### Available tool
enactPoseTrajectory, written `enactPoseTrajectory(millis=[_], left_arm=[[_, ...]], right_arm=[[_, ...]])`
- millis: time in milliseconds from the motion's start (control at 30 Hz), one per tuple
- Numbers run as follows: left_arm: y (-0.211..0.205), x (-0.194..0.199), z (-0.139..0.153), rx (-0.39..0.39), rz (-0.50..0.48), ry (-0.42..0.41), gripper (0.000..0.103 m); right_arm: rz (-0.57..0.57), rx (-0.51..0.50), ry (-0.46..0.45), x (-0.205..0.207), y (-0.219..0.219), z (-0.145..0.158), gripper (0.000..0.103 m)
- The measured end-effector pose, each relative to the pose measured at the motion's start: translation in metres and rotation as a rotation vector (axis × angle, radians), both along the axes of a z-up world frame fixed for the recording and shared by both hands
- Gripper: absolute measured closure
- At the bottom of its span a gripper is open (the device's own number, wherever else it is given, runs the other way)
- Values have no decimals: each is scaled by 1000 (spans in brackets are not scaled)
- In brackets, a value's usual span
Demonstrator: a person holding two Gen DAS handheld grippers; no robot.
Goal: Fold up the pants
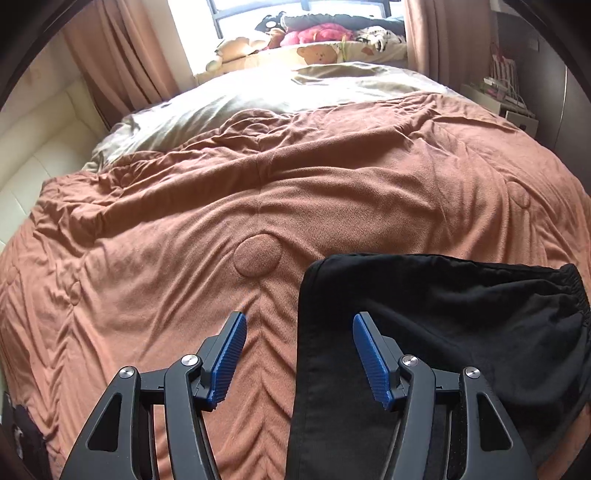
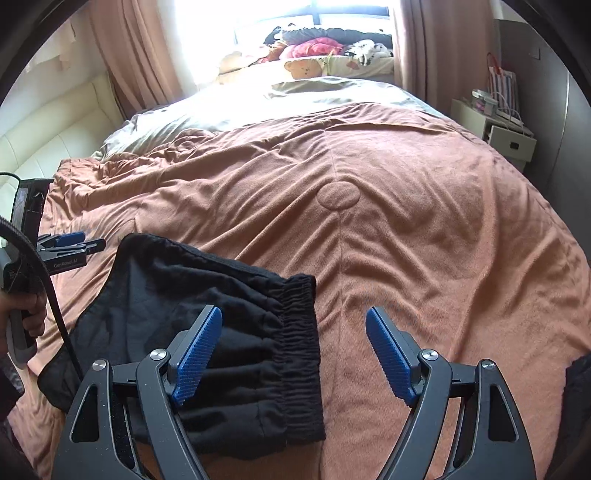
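Observation:
Black pants lie folded on the brown blanket, low and right in the left wrist view. Their elastic waistband runs down the folded stack's right edge in the right wrist view. My left gripper hovers open over the pants' left edge, with nothing pinched between its blue pads. My right gripper stands open above the waistband end, its left pad over the cloth and its right pad over bare blanket. The left gripper also shows at the far left of the right wrist view, held by a hand.
The brown blanket covers most of the bed, with a pale sheet beyond it. Stuffed toys pile up at the window. A cream padded wall runs along the left side and a white nightstand stands at the right.

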State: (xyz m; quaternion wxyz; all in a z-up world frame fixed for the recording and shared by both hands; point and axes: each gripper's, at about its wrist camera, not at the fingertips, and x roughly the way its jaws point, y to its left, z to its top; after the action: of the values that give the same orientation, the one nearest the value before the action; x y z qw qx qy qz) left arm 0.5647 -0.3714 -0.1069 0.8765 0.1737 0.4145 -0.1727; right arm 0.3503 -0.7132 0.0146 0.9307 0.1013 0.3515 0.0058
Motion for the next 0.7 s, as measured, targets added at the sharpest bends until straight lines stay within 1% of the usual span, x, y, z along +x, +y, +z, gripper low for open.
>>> enactPoseTrajectory(millis=[67,200,367,433,500,633,700], left_arm=[[9,-13,3,-12,5,17,40],[30,-41,12,-48,29,20,40],[57,-70,20,-77,56,24,40],[65,-80,21,-81,60,33,40],[77,-90,22,-103,72,39,40],[96,-104,16,-125,101,49,40],[106,-109,10,-136,119,68,40]], right_arm=[[-5,32,-4,-14,-3,0,23],[-41,66,10,-33,-4,-1,23],[-79,152,21,-54,-4,-3,23],[-97,208,24,-61,-6,-7,23],[-124,263,24,-67,-9,-13,23],[-173,317,37,-75,-13,-27,23],[-209,375,42,-79,-19,-35,23]])
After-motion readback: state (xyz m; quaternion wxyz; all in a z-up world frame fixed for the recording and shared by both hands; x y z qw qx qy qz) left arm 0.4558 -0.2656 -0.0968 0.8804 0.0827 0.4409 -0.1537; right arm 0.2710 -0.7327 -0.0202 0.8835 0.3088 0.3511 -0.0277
